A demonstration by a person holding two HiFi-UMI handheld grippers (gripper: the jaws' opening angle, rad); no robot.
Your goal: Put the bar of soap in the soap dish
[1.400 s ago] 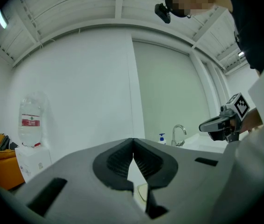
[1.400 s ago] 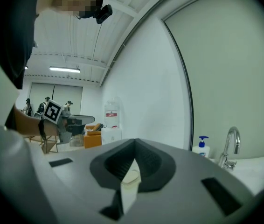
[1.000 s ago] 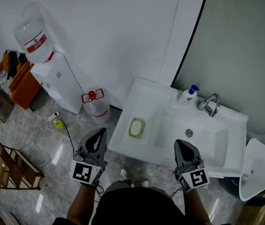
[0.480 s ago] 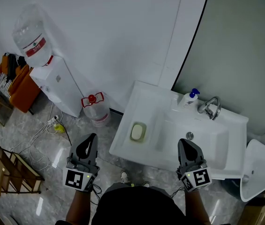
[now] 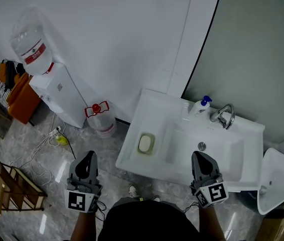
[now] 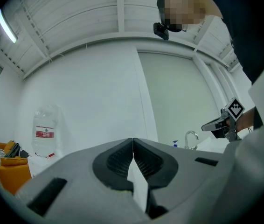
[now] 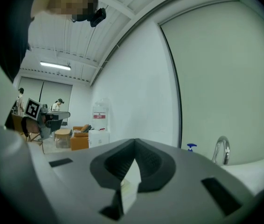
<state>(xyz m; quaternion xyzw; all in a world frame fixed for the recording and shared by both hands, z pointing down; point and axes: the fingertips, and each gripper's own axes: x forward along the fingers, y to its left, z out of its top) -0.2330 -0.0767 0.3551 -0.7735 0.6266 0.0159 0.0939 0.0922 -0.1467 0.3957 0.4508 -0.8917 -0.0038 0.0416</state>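
A pale bar of soap (image 5: pixel 145 143) lies in the greenish soap dish (image 5: pixel 153 144) on the left ledge of the white sink (image 5: pixel 182 169), seen in the head view. My left gripper (image 5: pixel 88 157) hangs over the floor, left of the sink and apart from the dish; its jaws are shut and empty (image 6: pixel 133 140). In front of the basin's near edge is my right gripper (image 5: pixel 201 157), with its jaws together and nothing between them (image 7: pixel 134 141). Neither gripper view shows the soap.
A chrome faucet (image 5: pixel 225 115) and a blue-topped pump bottle (image 5: pixel 200 105) stand at the sink's back. A water cooler (image 5: pixel 56 92), a floor jug (image 5: pixel 100 117), an orange chair (image 5: pixel 14 87), a wooden rack (image 5: pixel 9 185) and cables lie to the left. A white fixture (image 5: pixel 275 179) is right.
My left gripper has drawn back to the left and toward me, away from the sink's left edge. The right gripper has stayed put. The soap rests in the dish throughout.
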